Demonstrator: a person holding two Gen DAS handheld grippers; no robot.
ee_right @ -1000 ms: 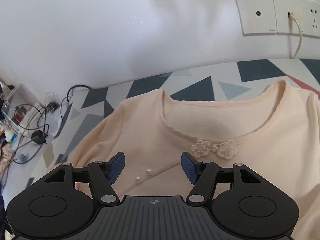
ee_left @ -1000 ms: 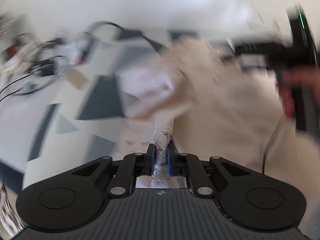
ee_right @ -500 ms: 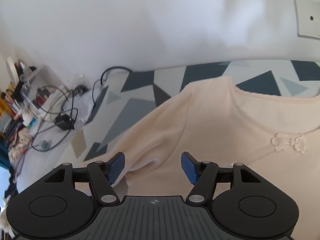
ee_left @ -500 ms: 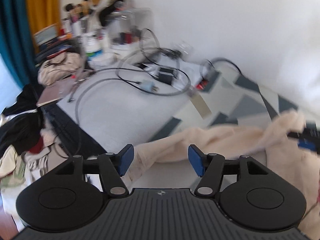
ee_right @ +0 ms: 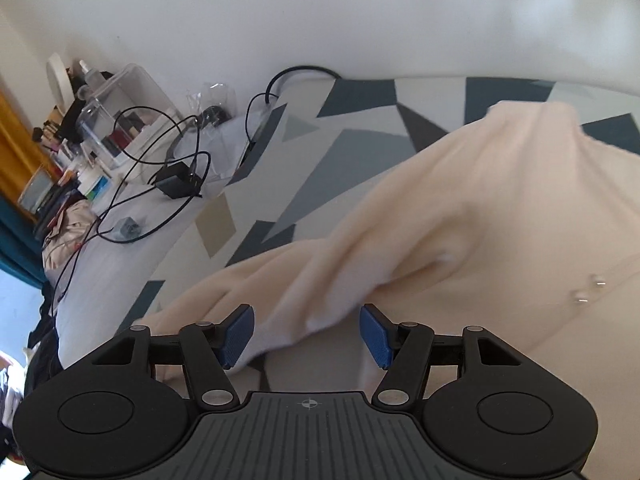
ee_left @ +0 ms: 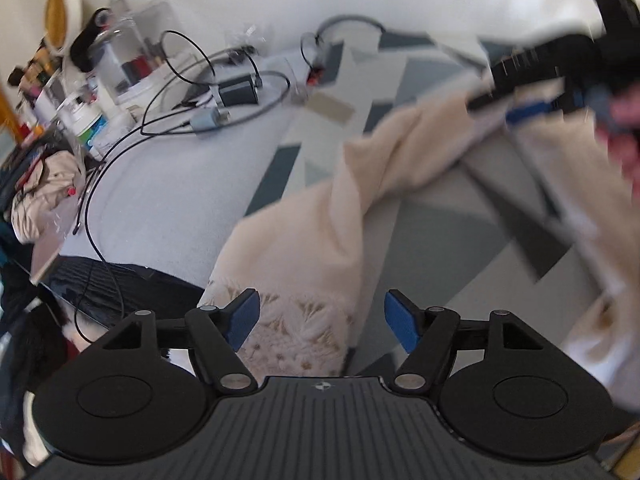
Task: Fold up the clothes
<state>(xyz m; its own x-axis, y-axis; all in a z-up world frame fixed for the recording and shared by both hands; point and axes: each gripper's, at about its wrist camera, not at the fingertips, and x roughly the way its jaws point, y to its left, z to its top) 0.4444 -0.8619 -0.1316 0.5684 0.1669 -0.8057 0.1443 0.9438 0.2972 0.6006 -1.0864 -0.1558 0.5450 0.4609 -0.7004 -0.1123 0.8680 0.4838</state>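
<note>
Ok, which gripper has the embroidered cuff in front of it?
The left gripper: the lacy cuff lies between its opening jaws, unpinched. The right gripper, jaws closing, faces plain sleeve folds.

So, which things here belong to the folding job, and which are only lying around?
For the job:
- cream sweater
- its sleeve
- left gripper, jaws opening
- right gripper, jaws closing

Lying about:
- black charger
- cables
- clear box
</note>
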